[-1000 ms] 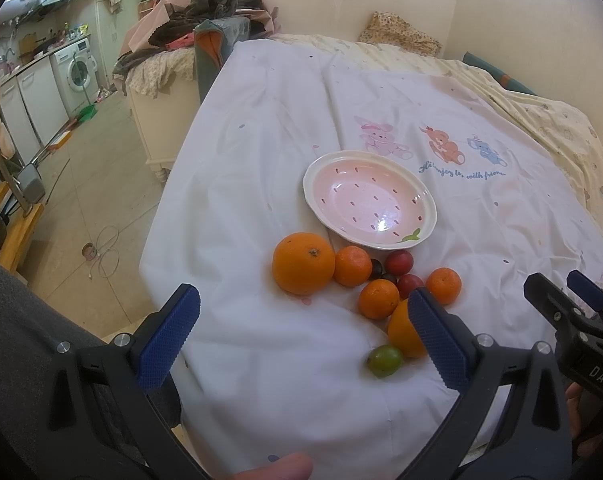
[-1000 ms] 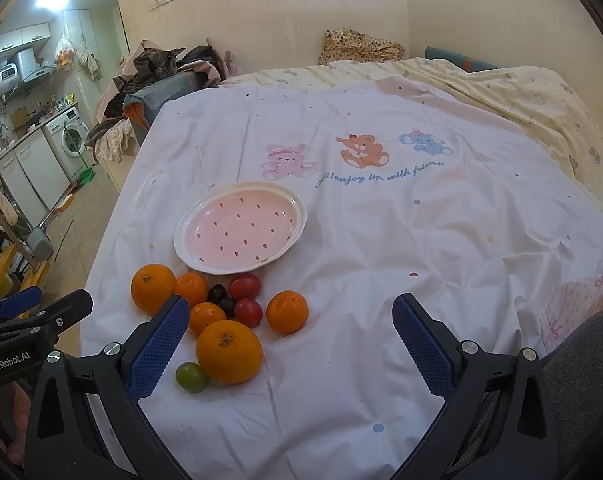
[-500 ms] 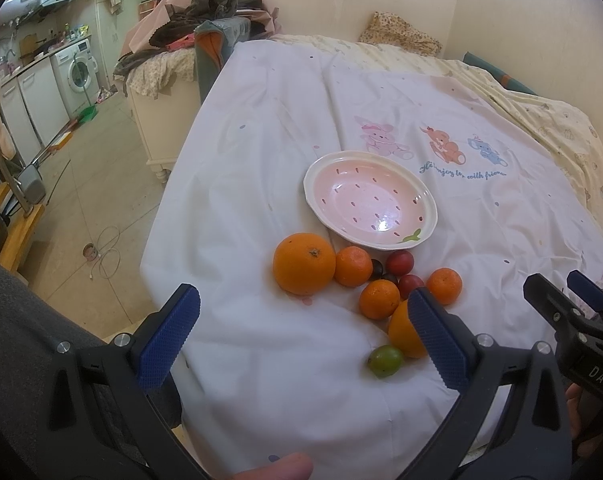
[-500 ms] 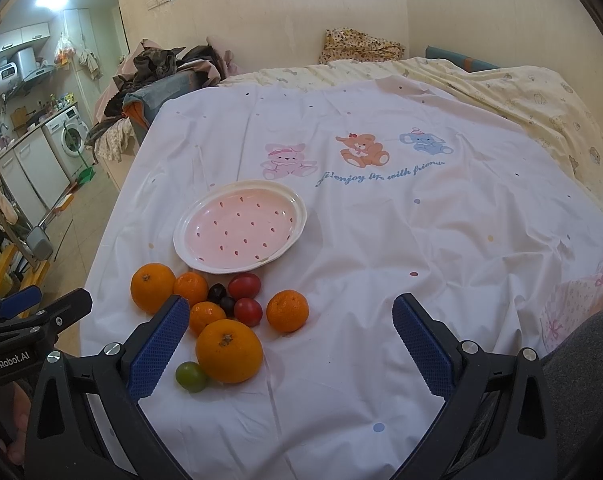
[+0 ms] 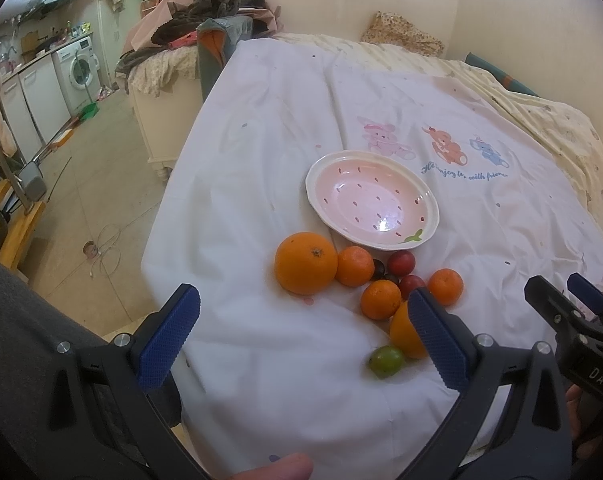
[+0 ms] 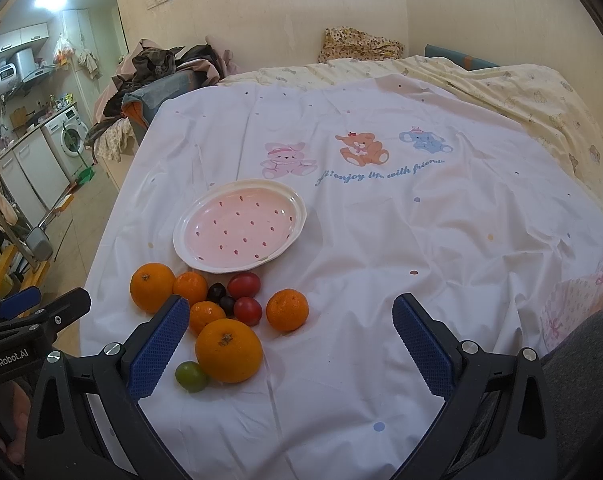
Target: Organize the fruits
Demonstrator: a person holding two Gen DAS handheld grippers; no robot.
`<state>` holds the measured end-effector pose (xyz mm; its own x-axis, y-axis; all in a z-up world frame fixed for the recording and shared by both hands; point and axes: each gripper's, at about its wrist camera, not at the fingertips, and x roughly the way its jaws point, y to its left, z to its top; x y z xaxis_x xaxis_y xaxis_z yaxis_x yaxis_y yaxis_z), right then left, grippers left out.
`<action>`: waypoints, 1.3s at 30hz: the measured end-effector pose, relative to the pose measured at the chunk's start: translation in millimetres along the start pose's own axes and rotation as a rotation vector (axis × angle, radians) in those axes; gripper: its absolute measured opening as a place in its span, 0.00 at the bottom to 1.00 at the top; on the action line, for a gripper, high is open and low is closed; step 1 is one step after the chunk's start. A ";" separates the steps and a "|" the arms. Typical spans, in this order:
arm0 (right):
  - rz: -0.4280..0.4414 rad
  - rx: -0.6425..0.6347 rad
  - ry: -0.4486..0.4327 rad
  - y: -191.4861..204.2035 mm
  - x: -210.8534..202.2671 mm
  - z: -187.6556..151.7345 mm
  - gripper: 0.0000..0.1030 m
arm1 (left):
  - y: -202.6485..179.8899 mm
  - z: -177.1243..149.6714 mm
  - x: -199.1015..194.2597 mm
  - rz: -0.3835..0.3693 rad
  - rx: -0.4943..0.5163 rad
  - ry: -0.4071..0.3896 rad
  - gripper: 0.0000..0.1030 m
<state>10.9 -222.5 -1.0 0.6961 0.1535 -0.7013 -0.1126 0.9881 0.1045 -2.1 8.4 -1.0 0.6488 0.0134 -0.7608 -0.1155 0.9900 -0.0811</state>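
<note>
Right wrist view: fruit pile lies on bed at 7 o'clock of empty plate. Both jaws spread wide, nothing gripped. No pick started; next, large orange is judged closest.

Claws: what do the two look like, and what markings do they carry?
Both claws are black frames with silver screws and blue, dimpled finger pads. The left one's body reads "GenRobot.AI"; the right one's reads "DAS". Grey clothing shows beside them.
</note>
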 end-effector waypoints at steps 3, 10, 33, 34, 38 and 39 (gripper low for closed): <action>-0.001 0.000 0.000 0.0 0.0 0.0 1.00 | 0.7 -0.5 0.3 0.000 -0.002 0.000 0.99; -0.002 0.001 0.001 0.1 0.2 0.1 1.00 | 0.3 -0.2 1.0 0.002 -0.001 0.002 1.00; 0.155 0.210 0.352 -31.8 54.8 -9.4 0.99 | -1.1 -1.5 8.0 0.046 0.002 0.057 1.00; 0.177 0.240 0.422 -34.2 67.8 -12.6 0.94 | -0.1 -1.6 8.4 0.047 -0.003 0.062 1.00; 0.276 0.342 0.635 -31.4 110.0 -28.5 0.84 | 4.5 -1.2 12.4 0.044 -0.032 0.086 1.00; 0.283 0.342 0.655 -27.4 114.3 -29.0 0.84 | 4.9 -1.3 13.6 0.046 -0.036 0.094 1.00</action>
<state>73.0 -232.2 -104.5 0.1027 0.4697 -0.8768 0.0753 0.8753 0.4777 5.1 13.2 -12.6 0.5690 0.0439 -0.8211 -0.1719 0.9828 -0.0667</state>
